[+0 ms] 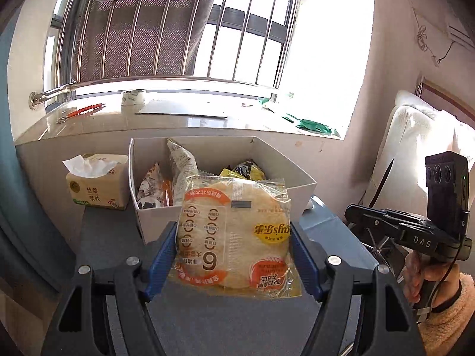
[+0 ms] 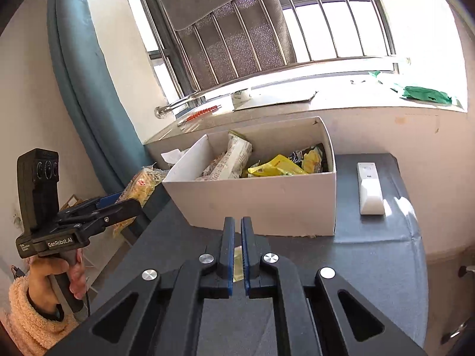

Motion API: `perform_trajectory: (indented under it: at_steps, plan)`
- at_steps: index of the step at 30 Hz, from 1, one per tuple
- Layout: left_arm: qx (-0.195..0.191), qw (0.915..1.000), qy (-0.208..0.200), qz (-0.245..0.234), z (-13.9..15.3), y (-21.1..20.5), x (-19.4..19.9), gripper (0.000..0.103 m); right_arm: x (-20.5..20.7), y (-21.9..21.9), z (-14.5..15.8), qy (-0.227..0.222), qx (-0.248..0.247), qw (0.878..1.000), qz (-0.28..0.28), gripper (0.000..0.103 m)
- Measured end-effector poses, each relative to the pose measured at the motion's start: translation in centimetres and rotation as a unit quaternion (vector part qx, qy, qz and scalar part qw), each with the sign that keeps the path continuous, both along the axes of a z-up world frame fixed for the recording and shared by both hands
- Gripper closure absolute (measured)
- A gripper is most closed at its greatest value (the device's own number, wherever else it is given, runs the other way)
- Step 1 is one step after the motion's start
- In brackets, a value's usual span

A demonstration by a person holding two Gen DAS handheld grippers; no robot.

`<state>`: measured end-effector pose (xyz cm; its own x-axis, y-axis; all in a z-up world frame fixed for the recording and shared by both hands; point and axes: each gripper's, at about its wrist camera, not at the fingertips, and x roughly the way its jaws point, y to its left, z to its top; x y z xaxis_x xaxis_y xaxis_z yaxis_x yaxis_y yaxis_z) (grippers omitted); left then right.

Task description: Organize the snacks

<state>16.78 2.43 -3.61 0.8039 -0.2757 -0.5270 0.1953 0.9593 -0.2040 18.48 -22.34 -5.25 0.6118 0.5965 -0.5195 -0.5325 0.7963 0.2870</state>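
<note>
Far left on the dark tabletop (image 1: 207, 326), against the wall below the window ledge: a tissue box (image 1: 96, 188), a white sheet pulled up from its slot. Just beside it to the right, a white cardboard box (image 1: 299, 182), open-topped, already loaded with snack packets (image 2: 234, 160), among them a tall pale pack leaning upright, a yellow bag (image 2: 276, 167) and a dark-and-yellow one in the far corner. In front of the box, lifted clear of the table: a clear-wrapped rice cracker pack (image 1: 234, 234) with orange and yellow labels, pinched at its two side edges by the blue pads of the left gripper (image 1: 234, 255), jaws set fairly wide around it. Further right, the right gripper (image 2: 237, 246), held in a hand in a fluffy peach sleeve (image 1: 445, 320), jaws pressed nearly together on a thin yellowish wrapper (image 2: 237, 262), only a sliver visible between the pads. Past the box on the right, a white remote control (image 2: 369, 188) flat on the tabletop.
</note>
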Motion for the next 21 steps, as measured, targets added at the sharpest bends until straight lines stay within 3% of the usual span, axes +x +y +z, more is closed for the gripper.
perform_trajectory:
  at_steps: [3, 6, 7, 8, 9, 10, 13, 21]
  plan:
    - [0.005, 0.9999, -0.001, 0.012, 1.3, 0.3, 3.1, 0.026, 3.3, 1.6, 0.9, 0.002, -0.054, 0.998, -0.021, 0.098]
    - [-0.011, 0.9999, -0.007, 0.004, 2.3, 0.5, 3.9, 0.026, 4.2, 2.3, 0.4, 0.018, -0.056, 0.998, 0.004, 0.096]
    - [0.0, 0.9999, -0.013, 0.002, 2.6, 0.4, 3.8, 0.026, 3.9, 2.2, 0.0, 0.005, -0.057, 0.998, -0.003, 0.087]
    - [0.008, 0.9998, -0.017, 0.001, 2.8, 0.3, 3.8, 0.026, 3.7, 2.3, -0.5, 0.0, -0.06, 0.998, -0.003, 0.073]
    - [0.011, 0.9998, -0.019, 0.001, 2.8, 0.3, 3.8, 0.026, 3.8, 2.5, -1.2, 0.004, -0.064, 0.998, -0.001, 0.027]
    - [0.009, 0.9998, -0.016, 0.0, 2.8, 0.4, 3.9, 0.026, 4.0, 2.7, -2.0, 0.014, -0.064, 0.998, -0.001, 0.0]
    - [0.001, 0.9999, -0.013, 0.001, 2.6, 0.8, 3.6, 0.026, 4.1, 3.3, -4.6, 0.047, -0.051, 0.998, 0.007, 0.0]
    - [-0.001, 0.9999, -0.008, 0.006, 1.9, 1.5, 3.1, 0.026, 5.5, 10.2, -10.6, 0.073, -0.151, 0.985, 0.031, 0.0]
